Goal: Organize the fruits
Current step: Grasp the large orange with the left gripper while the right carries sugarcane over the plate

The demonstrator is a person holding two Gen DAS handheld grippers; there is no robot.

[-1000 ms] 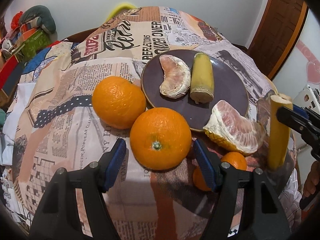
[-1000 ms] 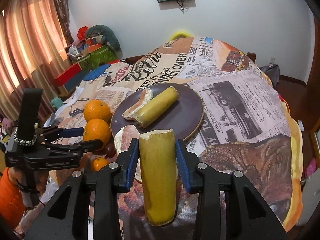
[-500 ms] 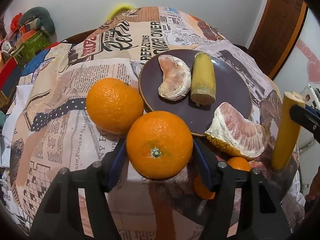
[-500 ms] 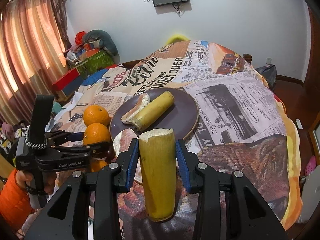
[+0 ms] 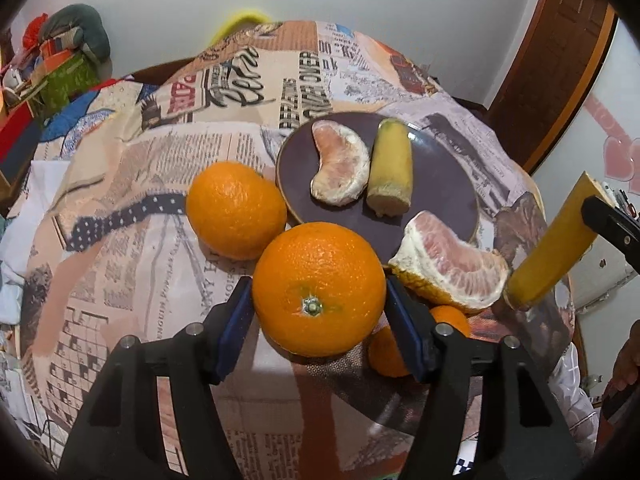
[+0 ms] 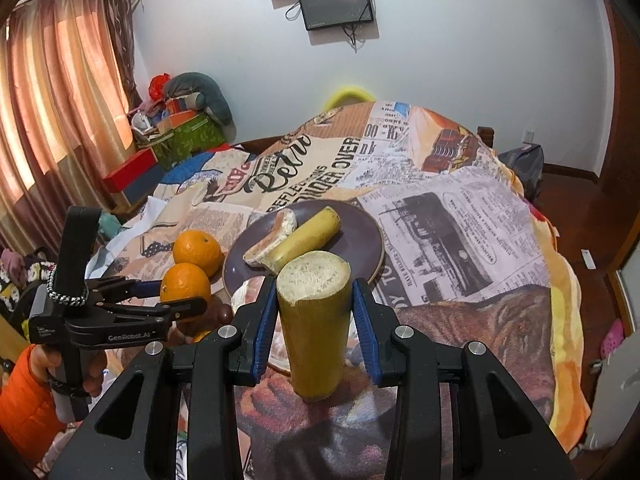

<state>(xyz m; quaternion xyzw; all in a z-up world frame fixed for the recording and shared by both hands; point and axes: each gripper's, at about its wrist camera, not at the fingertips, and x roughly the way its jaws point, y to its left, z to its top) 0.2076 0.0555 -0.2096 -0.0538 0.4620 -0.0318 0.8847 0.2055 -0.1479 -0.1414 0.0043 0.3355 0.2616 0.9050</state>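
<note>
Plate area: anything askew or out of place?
Yes. One pomelo wedge sits half on the plate's near rim, overhanging onto the cloth, unlike the wedge and yellow stalk piece lying fully inside. A small orange is tucked beneath it.

Soft, even indoor light, warm glow through the curtains [image 6: 60, 120]; sharp focus, fisheye bending and dark corners.

The near edge of the plate [image 5: 452, 184] is hemmed in by the front orange [image 5: 319, 289], a second orange [image 5: 236, 210] to its left and a pomelo wedge [image 5: 450, 266] overlapping the rim. The plate's left half is taken up by a pomelo segment [image 5: 340, 168] and a banana piece [image 5: 390, 168]; bare surface is left on its right half. Open cloth [image 6: 460, 232] is seen right of the plate.
</note>
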